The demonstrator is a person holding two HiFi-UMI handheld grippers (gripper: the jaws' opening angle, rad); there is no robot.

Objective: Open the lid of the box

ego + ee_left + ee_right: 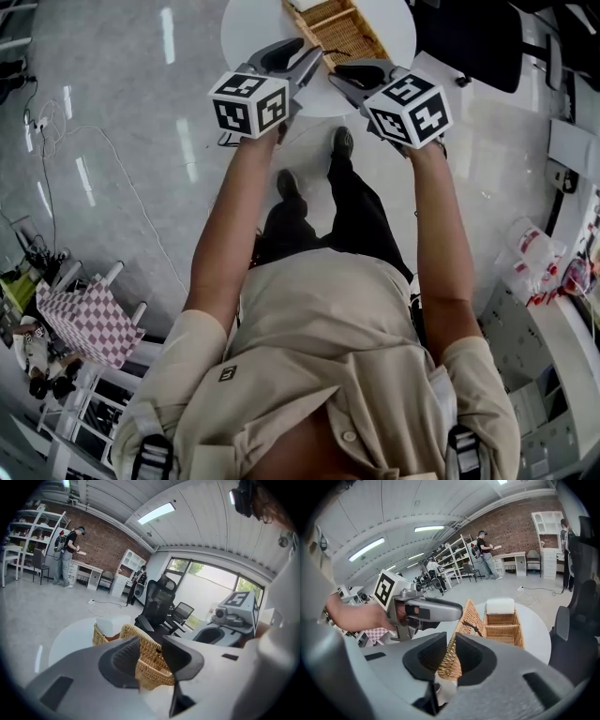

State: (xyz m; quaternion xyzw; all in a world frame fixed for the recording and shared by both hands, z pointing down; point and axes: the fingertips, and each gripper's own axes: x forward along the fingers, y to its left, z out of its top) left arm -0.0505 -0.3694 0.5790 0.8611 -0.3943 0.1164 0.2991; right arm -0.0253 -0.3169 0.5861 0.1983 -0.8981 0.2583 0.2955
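Lid (464, 616) raised, right fingers (476, 660) pinching | left fingers (183, 658) spread | box (501, 630) on white table (536, 639) | brick wall (520, 522)

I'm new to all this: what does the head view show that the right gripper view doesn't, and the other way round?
Only the head view: the person's beige shirt and dark trousers. Only the right gripper view: a red brick wall, white shelving, and the right tool gripping the edge of the raised woven lid. Both: the round white table, the woven wicker box and the left tool.
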